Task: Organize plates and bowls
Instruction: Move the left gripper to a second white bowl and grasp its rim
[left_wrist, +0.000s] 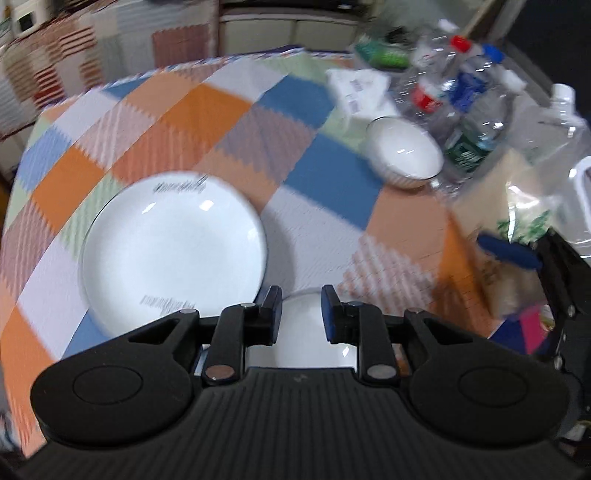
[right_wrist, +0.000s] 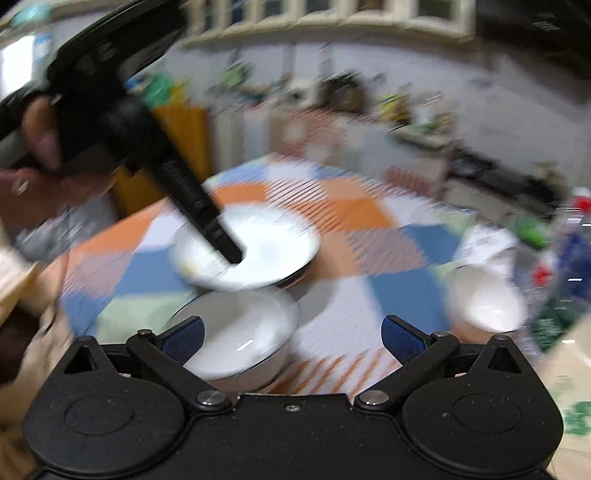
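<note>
A round table draped in an orange, blue and white checked cloth fills both blurred views. In the left wrist view, a large white plate lies at centre left. A white bowl sits at bottom centre, just beside the plate, and a second bowl stands at upper right against a cluster of plastic bottles.

The left gripper is narrowed with a gap left, its blue pads either side of the near bowl's rim; whether they touch cannot be told. In the right wrist view, the right gripper is spread wide and holds nothing, hovering above that bowl.

The step appears to be taking the near bowl. To do it well, set one pad inside and one outside the rim, close firmly, then lift straight up, clear of the plate's edge.
</note>
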